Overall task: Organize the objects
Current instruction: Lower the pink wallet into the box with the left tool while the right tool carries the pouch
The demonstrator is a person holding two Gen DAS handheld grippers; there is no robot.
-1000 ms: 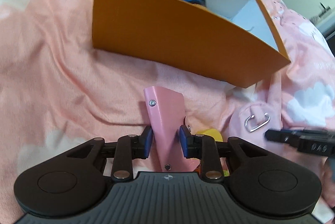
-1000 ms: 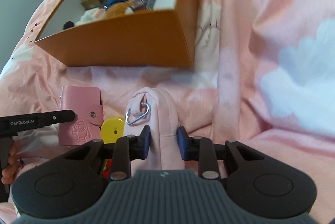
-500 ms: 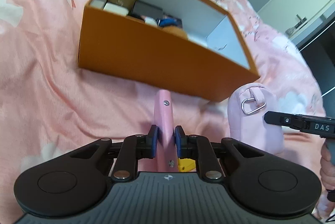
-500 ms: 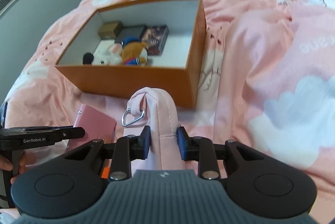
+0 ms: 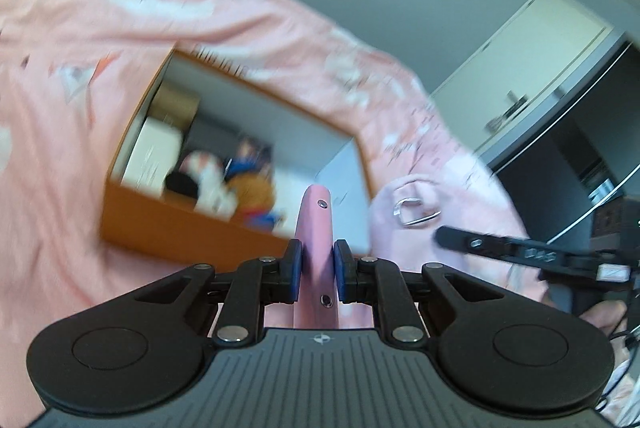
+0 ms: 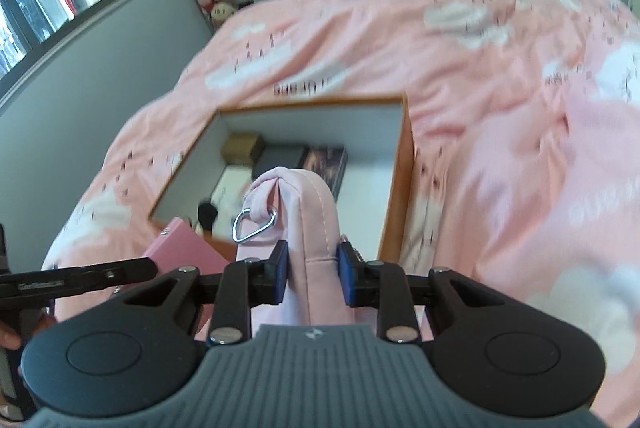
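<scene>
Two items in transit, neither yet stowed: pink card holder (image 5: pixel 316 228) clamped in the left tool (image 5: pixel 316 270), pink pouch (image 6: pixel 316 228) with metal ring pinched in the right tool (image 6: pixel 312 270), both held above the bed (image 6: pixel 500 76) just short of the orange box (image 6: pixel 404 164). Already inside: plush toys, small cartons. Versus a second ago: both items were lying on the bedspread; both now lifted clear.
</scene>
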